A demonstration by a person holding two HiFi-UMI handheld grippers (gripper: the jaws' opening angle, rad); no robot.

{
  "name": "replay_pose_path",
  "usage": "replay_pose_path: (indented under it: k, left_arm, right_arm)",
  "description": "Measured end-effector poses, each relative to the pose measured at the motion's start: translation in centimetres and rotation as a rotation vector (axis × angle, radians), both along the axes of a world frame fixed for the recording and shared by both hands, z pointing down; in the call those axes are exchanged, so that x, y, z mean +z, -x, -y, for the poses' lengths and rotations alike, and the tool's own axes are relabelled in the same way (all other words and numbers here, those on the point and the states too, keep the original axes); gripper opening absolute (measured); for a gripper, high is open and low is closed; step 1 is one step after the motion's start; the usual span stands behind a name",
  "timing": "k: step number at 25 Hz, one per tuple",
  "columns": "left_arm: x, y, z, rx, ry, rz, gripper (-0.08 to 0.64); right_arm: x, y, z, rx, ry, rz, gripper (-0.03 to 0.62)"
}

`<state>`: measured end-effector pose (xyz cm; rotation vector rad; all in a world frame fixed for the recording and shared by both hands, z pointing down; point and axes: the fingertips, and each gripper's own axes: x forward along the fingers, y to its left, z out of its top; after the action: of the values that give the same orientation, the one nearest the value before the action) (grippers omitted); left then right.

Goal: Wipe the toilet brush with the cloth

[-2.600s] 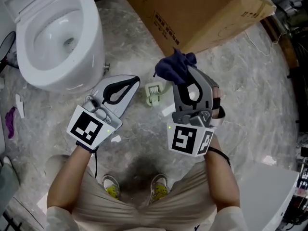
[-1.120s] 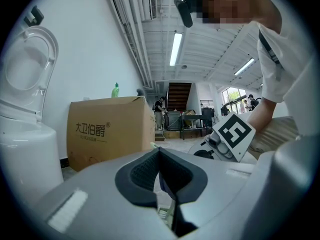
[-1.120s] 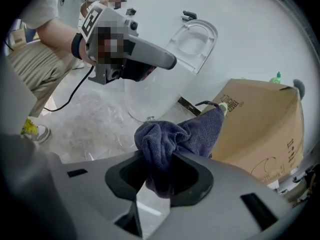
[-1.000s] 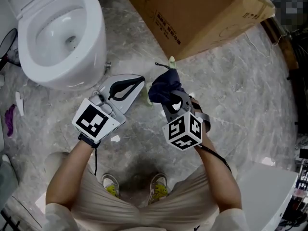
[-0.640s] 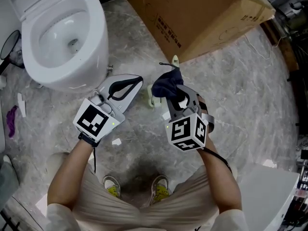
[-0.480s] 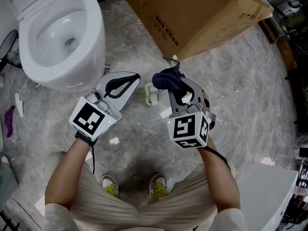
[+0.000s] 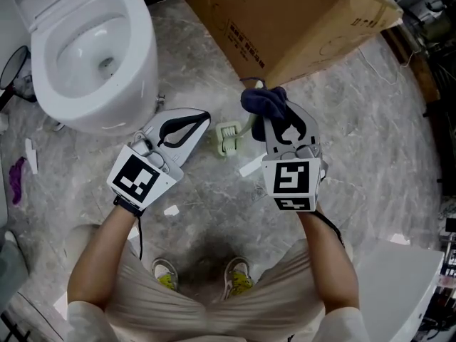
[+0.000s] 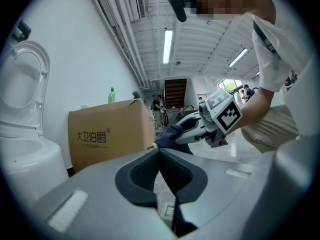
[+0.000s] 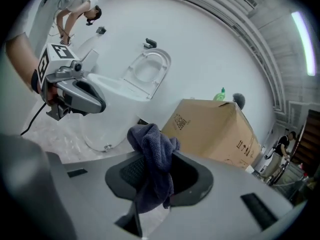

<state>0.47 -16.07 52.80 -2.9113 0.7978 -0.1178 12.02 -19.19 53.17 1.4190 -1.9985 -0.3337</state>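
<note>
- Since 0.5 s ago the right hand-held gripper (image 7: 273, 114) has shifted to the right and a little toward the cardboard box (image 7: 299, 20), and its marker cube now faces the head camera squarely.
- Its jaws are closed on the dark blue cloth (image 7: 263, 101), which bunches above the tips and hangs down between them.
- Left hand-held gripper (image 7: 200, 119) stays near the toilet (image 7: 92, 41), with its jaws pressed together and nothing between them.
- Small pale green brush (image 7: 228, 140) lies on the marble floor (image 7: 370, 141), between the 2 grippers and apart from both.
</note>
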Motion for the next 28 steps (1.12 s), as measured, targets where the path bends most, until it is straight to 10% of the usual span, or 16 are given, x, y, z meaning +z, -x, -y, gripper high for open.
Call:
replay_pose_path:
  k: [7, 28]
  left_arm:
    - [0.0, 0.9, 0.7, -0.032, 0.061, -0.044, -0.002]
    - [4.3, 0.3, 2.8, -0.034, 0.170, -0.035, -0.002]
  right_arm:
    - [0.6, -2.2, 1.3, 0.088, 0.062, 0.224, 0.114]
    - [6.5, -0.2, -0.6, -0.003, 0.140, 0.178, 0.109]
